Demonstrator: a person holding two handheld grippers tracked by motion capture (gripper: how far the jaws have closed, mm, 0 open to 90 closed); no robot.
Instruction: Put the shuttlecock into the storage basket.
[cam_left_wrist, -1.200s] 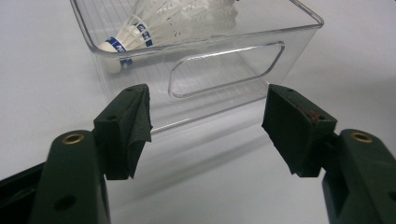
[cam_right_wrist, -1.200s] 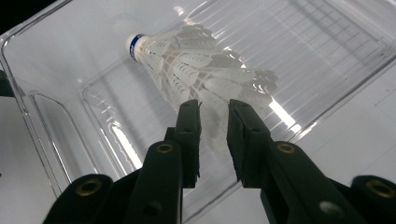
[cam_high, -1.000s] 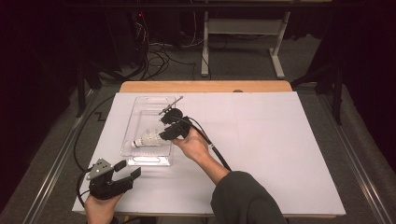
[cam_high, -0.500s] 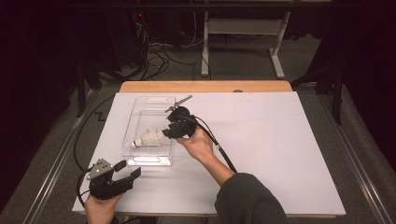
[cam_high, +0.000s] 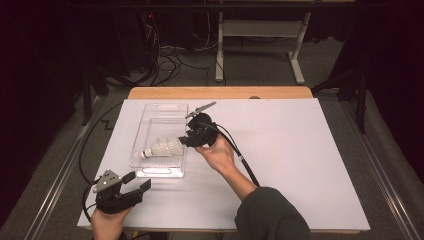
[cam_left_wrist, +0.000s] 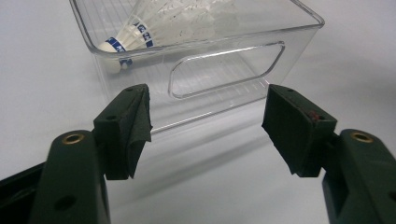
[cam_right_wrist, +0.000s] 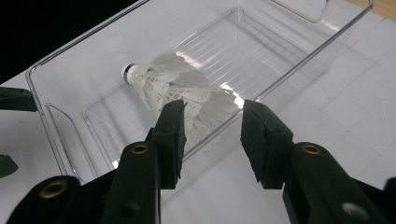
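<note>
Right gripper (cam_high: 186, 139) is hovering at the clear rectangular plastic bin (cam_high: 176, 108), just over its right-hand long wall, and I am keeping its jaws apart with nothing clamped between them. In the right gripper view the gap between the two black jaws is framing the flared skirt of the white feathered shuttlecock with the blue-banded cork (cam_right_wrist: 180, 95), which is lying on its side inside the bin. The feathers appear clear of both pads, though only just, so I judge the shuttlecock to be free and resting on the bin's ribbed floor, its cork pointing toward the bin's near end and its skirt toward the wall beneath my right gripper.

I am holding that gripper tilted down across the bin's wall because the shuttlecock sits close against that side, where a short reach over the rim meets the feathers.

My left gripper (cam_high: 131, 183) is waiting just short of the bin's near end, low over the white bench (cam_high: 300, 165), with its jaws spread wide and empty. In the left gripper view they are bracketing the cut-out handle (cam_left_wrist: 227, 68) in the bin's near wall, with the blue-banded cork (cam_left_wrist: 113, 45) showing just above that rim. I am keeping it there, I think, so that it can steady the light bin if the right gripper nudges it.
</note>
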